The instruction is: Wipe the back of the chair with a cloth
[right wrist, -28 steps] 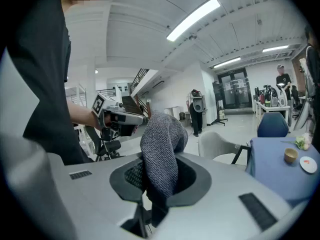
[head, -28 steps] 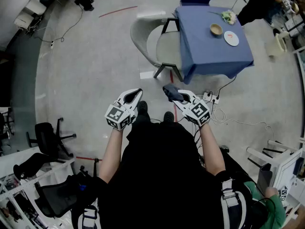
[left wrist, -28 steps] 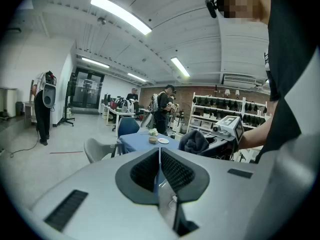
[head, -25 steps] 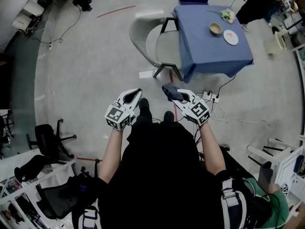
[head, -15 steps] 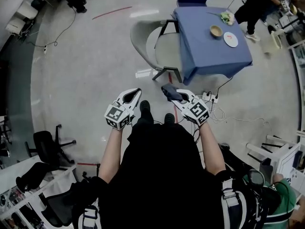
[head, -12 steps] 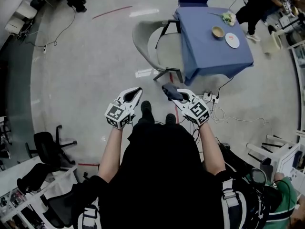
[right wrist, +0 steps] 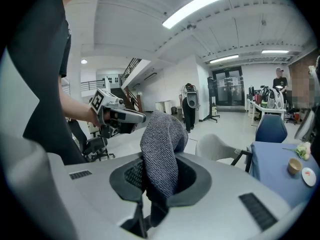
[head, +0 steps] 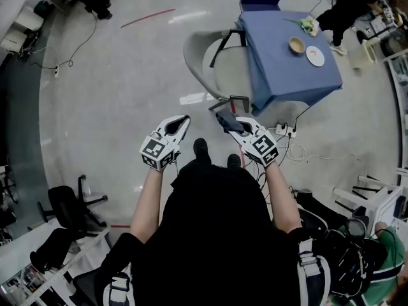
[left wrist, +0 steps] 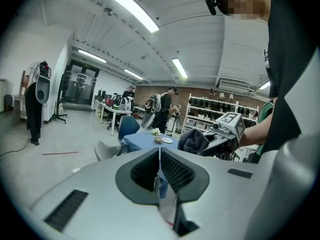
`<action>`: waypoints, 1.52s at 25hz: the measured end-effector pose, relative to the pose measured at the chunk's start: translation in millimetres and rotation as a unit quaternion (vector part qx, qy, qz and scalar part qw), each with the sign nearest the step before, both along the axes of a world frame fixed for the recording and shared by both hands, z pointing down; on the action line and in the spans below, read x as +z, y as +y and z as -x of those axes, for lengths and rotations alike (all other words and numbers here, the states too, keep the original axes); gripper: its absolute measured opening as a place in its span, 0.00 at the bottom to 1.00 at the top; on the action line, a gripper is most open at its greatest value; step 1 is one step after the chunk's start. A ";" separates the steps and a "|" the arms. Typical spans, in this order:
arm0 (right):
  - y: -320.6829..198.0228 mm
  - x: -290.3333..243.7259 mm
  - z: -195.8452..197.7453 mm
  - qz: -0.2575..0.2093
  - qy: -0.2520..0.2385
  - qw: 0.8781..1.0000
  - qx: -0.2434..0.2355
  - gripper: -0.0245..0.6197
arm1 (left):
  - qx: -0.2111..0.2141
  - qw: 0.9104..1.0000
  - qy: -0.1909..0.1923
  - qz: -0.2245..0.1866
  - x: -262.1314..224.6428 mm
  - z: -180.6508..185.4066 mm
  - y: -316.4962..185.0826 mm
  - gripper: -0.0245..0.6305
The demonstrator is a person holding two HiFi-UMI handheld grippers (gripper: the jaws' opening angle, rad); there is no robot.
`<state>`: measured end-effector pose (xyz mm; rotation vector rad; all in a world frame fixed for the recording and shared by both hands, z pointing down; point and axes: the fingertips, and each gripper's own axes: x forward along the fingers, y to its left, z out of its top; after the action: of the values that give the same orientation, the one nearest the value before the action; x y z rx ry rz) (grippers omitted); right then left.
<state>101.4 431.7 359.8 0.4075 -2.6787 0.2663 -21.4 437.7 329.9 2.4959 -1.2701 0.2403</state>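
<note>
Left gripper: jaws pressed together, nothing between them; we hold it left of frame centre in the head view.
Right gripper: clamped on the grey cloth, which bunches up out of the jaws.
Chair: grey shell chair, upper centre of the head view, well apart from both our grippers.
Chair edges: seat side sits at the left edge of the blue-clothed table; the curved back faces bare floor on the left.
Room: open floor between us and the chair back.
Clutter: power strip with cables just right of our right gripper; black office chair at lower left.
</note>
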 end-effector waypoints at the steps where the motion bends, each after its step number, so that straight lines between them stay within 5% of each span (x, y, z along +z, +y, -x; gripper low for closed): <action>1: -4.0 0.8 5.4 -0.001 0.002 1.000 0.003 0.17 | 0.002 1.000 0.001 0.000 0.6 5.8 -3.7 0.08; 25: -63.7 18.5 48.3 -0.011 0.026 0.994 0.108 0.17 | 0.086 0.996 0.010 -0.008 13.1 53.8 -81.1 0.08; 38: -73.4 15.7 78.3 -0.019 0.029 0.993 0.109 0.18 | 0.073 0.997 0.014 -0.004 16.0 87.3 -85.1 0.08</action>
<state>23.1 358.3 375.5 0.7089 -2.5863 0.2638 -108.8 352.6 345.9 2.5928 -1.0812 0.2345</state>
